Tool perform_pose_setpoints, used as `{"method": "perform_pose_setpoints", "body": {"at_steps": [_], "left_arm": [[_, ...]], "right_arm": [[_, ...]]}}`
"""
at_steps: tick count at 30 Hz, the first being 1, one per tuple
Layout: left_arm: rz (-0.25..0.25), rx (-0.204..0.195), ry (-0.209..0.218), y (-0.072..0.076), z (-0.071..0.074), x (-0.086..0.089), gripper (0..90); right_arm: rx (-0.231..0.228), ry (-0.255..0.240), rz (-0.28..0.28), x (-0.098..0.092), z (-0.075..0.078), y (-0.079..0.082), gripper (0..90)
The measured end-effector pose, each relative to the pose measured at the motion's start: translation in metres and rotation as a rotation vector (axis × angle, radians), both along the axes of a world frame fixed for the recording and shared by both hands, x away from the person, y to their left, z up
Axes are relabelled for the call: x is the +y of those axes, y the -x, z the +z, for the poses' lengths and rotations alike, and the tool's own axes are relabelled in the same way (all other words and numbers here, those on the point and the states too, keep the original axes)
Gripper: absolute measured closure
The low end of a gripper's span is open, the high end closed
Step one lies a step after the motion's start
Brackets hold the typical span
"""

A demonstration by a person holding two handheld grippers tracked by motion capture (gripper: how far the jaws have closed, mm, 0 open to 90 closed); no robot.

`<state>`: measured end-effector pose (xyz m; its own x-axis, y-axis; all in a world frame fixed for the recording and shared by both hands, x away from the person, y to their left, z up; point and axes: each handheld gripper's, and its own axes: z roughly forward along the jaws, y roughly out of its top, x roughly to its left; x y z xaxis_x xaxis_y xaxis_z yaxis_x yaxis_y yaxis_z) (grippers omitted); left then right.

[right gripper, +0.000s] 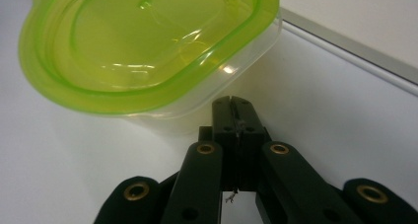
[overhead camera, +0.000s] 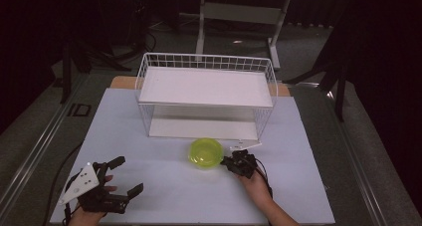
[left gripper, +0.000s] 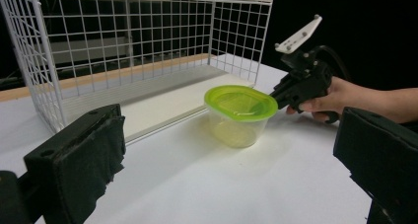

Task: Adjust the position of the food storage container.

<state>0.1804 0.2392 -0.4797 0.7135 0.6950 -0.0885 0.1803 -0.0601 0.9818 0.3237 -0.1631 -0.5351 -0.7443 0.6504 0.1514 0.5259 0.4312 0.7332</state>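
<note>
A clear plastic container with a lime-green lid [overhead camera: 205, 152] stands on the white table, just in front of a white wire rack [overhead camera: 206, 86]. My right gripper [overhead camera: 228, 161] is shut, and its tips sit at the container's right side. In the right gripper view the closed tips [right gripper: 231, 104] rest just under the lid's rim [right gripper: 148, 93], with nothing seen between them. My left gripper [overhead camera: 127, 175] is at the table's front left, open and empty. Its view looks between its two pads [left gripper: 74, 155] at the container [left gripper: 240, 113] and the right gripper [left gripper: 300, 83].
The wire rack [left gripper: 123, 46] has a white top shelf and a white floor panel [overhead camera: 199, 128], with its front side open towards me. Bare white table [overhead camera: 174, 191] lies between the two grippers. A dark floor and a desk frame [overhead camera: 239, 12] lie beyond the table.
</note>
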Motion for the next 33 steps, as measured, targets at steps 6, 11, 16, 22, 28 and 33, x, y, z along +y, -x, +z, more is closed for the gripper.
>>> {"method": "perform_pose_setpoints", "body": {"at_steps": [6, 11, 16, 22, 28, 33], "left_arm": [[-0.004, 0.001, -0.001, 0.0, 0.0, 0.0, 0.2], [-0.007, 0.002, -0.003, 0.0, 0.0, -0.001, 0.2], [-0.01, 0.003, -0.002, 0.0, 0.0, -0.001, 0.2], [-0.013, 0.004, -0.005, 0.0, -0.001, -0.001, 0.2], [-0.021, 0.01, 0.0, 0.0, -0.001, -0.003, 0.2], [-0.023, 0.017, -0.001, -0.001, -0.001, -0.004, 0.2]], "right_arm": [[0.006, -0.001, 0.016, 0.014, -0.002, -0.007, 90.0], [-0.004, 0.005, 0.037, 0.024, -0.002, -0.008, 90.0], [-0.009, 0.005, 0.035, 0.026, -0.002, -0.009, 90.0], [-0.026, 0.014, 0.036, 0.016, 0.005, 0.0, 89.9], [-0.081, 0.012, 0.052, 0.002, 0.017, 0.013, 81.8], [-0.128, -0.032, 0.094, -0.009, 0.034, 0.03, 72.2]]}}
